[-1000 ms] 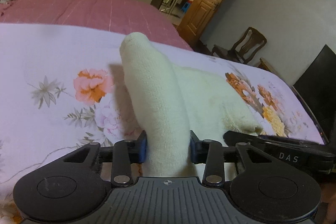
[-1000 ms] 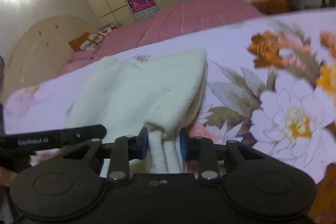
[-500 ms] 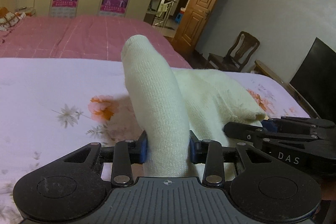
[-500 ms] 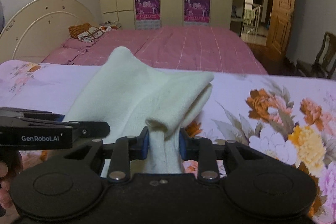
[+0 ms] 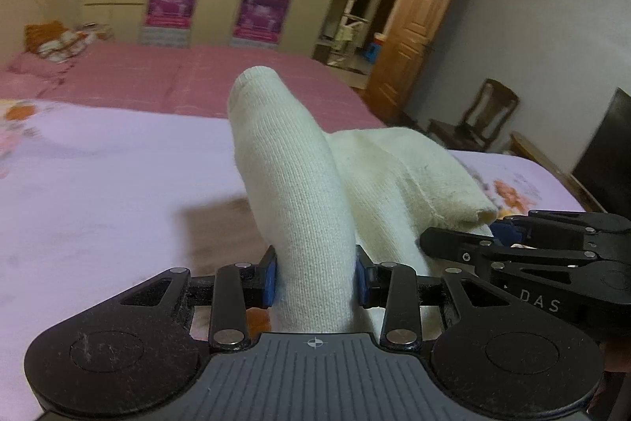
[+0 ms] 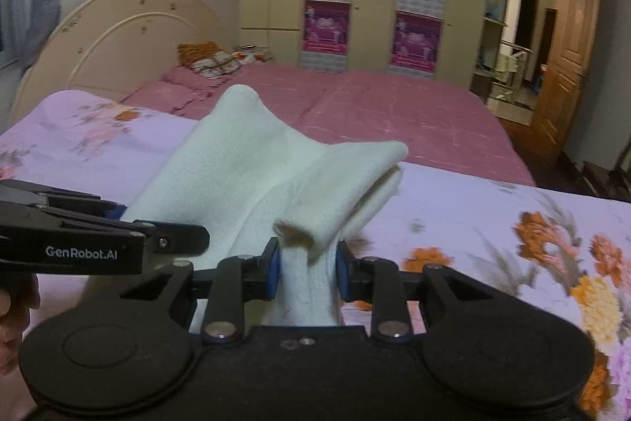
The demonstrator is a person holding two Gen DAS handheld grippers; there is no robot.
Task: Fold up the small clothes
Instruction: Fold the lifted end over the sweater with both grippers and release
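A cream knit garment (image 5: 311,208) hangs between both grippers above the floral bedsheet (image 5: 98,176). My left gripper (image 5: 315,277) is shut on one end, which sticks up as a thick fold. My right gripper (image 6: 308,273) is shut on the other end of the garment (image 6: 244,164), which folds over at the jaws. The right gripper also shows at the right of the left wrist view (image 5: 524,247). The left gripper also shows at the left of the right wrist view (image 6: 98,235). The grippers are close side by side.
A pink bedspread (image 6: 394,105) lies beyond the floral sheet (image 6: 512,223), with a headboard (image 6: 118,30) at left. Wardrobes with posters (image 6: 374,2) stand behind. A wooden chair (image 5: 489,117), a dark screen (image 5: 607,152) and an open wooden door (image 5: 414,42) are at right.
Both grippers have lifted and tilted up with the garment, so more of the room and less of the sheet shows. The two grippers have come closer together.
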